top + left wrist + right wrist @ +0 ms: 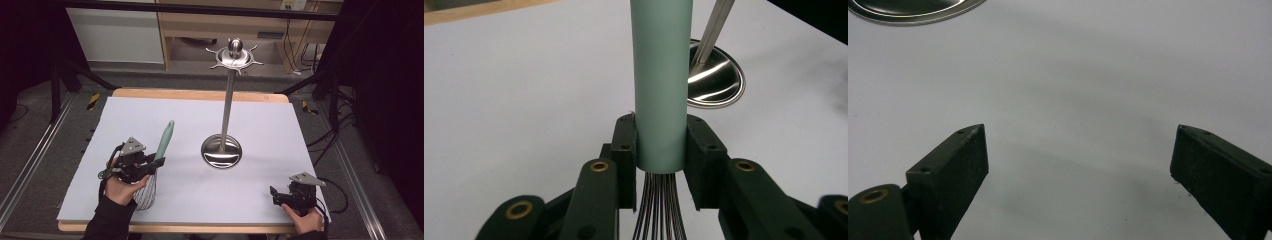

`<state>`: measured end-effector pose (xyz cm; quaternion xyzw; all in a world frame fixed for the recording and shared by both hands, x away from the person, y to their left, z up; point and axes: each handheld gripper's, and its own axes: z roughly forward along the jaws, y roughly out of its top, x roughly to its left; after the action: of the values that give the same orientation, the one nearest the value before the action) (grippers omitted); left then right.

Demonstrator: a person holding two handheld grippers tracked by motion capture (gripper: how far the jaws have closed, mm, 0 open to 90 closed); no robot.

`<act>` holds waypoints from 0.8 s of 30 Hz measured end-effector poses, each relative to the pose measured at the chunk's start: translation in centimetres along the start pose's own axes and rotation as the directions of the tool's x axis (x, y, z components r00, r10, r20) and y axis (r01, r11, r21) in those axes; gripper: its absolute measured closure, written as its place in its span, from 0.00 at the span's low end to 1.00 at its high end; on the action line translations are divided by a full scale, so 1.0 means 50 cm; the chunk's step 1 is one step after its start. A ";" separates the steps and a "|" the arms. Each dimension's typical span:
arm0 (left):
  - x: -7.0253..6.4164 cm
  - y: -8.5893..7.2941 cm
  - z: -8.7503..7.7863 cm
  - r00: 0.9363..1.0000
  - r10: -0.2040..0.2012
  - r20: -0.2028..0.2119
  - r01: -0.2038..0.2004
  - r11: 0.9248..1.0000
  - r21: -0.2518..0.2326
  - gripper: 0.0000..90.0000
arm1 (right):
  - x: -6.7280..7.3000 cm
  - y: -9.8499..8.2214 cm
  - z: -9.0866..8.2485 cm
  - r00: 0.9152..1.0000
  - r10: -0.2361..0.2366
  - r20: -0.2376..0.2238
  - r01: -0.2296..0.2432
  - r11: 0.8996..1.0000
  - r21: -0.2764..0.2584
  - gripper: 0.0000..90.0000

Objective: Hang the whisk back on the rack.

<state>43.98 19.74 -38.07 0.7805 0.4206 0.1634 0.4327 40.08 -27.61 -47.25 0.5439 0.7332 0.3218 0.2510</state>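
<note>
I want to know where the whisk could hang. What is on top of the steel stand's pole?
The stand carries a round disc with hooks around its rim, topped by a ball knob. All visible hooks hang empty.

Black hand-held gripper (pixel 156 163), brass rivets, grey three-cornered top plate; black sleeves (pixel 107 222).

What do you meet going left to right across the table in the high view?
Left gripper clamped on the whisk's mint handle → metal stand with a round base → right gripper, jaws open, holding nothing.
</note>
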 end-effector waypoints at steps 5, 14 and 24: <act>0.000 0.006 -0.020 1.000 0.005 0.002 -0.005 0.999 -0.033 0.77 | -0.001 0.000 0.000 1.000 0.000 0.000 0.000 1.000 0.000 0.10; 0.005 0.013 -0.044 1.000 0.000 -0.008 0.000 0.996 -0.084 0.77 | -0.001 0.000 0.000 1.000 0.002 0.000 -0.002 1.000 -0.001 0.10; 0.006 0.024 -0.063 1.000 0.008 -0.015 -0.010 0.991 -0.131 0.77 | 0.001 0.001 -0.001 1.000 0.002 0.002 -0.002 1.000 -0.008 0.10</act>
<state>42.83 21.34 -35.31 0.7512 0.4085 0.1982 0.4792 40.04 -27.56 -47.18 0.5439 0.7311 0.3246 0.2537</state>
